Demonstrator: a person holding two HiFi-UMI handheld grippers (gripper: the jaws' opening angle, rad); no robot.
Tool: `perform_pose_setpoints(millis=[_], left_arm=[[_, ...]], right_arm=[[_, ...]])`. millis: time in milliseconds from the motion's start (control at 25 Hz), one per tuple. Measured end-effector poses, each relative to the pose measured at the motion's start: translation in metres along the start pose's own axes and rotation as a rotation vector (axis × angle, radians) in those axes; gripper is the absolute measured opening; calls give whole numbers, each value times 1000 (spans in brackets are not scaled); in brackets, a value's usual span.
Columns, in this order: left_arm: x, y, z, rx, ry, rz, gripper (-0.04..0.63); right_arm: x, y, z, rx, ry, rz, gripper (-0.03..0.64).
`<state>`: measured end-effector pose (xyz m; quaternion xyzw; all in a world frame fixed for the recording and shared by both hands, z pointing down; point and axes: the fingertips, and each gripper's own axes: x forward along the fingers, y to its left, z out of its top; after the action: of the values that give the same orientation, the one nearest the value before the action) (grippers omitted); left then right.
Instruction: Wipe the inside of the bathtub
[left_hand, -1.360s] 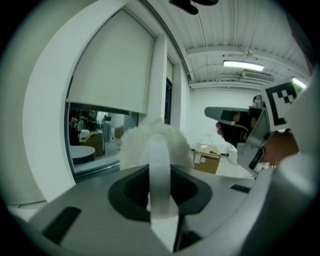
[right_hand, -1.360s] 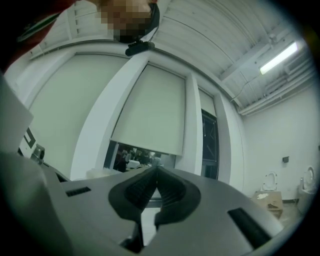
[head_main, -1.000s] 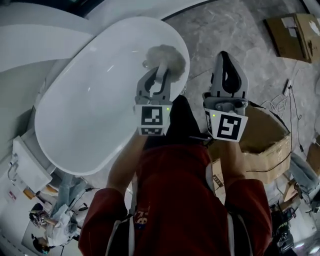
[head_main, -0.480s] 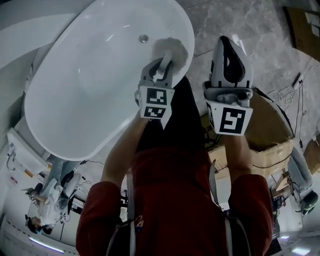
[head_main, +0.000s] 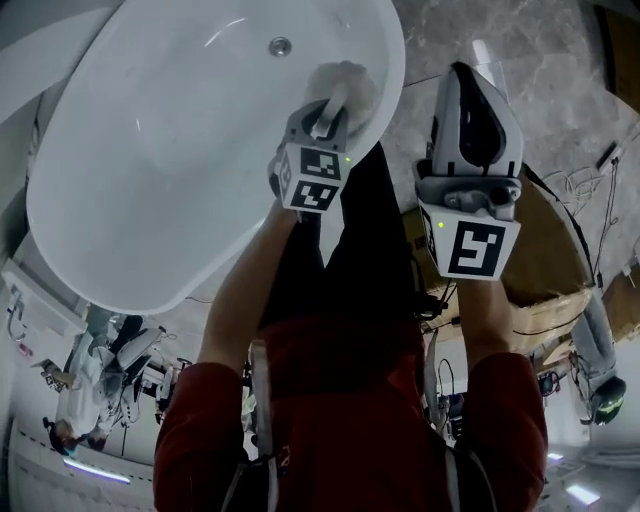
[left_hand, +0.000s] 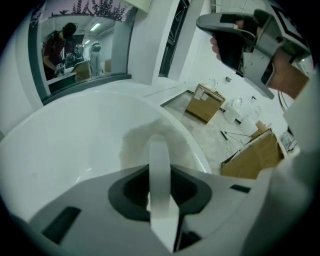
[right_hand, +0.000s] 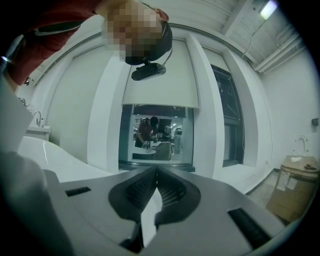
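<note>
The white oval bathtub (head_main: 150, 180) fills the upper left of the head view, its drain (head_main: 279, 45) near the far end. My left gripper (head_main: 322, 118) is shut on the flat white handle (left_hand: 160, 165) of a fluffy white wiping pad (head_main: 347, 84). The wiping pad (left_hand: 142, 145) lies against the tub's inner wall just below the right rim. My right gripper (head_main: 470, 85) is shut with nothing in it, held over the floor to the right of the tub. In the right gripper view its jaws (right_hand: 156, 175) meet and point at a wall.
An open cardboard box (head_main: 545, 265) stands on the marble floor (head_main: 520, 50) to my right, with cables (head_main: 590, 175) beyond it. Another carton (left_hand: 205, 102) stands further off. A window (right_hand: 155, 135) shows people in the room beyond.
The left gripper has drawn the pad away from the drain, up the tub's right wall toward the rim. The right gripper has stayed beside it, shut.
</note>
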<state>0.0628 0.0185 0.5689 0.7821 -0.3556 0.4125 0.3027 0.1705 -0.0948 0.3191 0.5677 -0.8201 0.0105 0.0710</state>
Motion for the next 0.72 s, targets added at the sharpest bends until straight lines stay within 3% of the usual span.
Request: perform_pose_setpoints(millis=[280, 720], left_arm=[[34, 1, -31, 59, 61, -9, 94], [100, 32, -76, 59, 120, 14, 94]], right_arm=[[12, 10, -23, 21, 7, 39, 12], [44, 34, -75, 8, 37, 118, 12]])
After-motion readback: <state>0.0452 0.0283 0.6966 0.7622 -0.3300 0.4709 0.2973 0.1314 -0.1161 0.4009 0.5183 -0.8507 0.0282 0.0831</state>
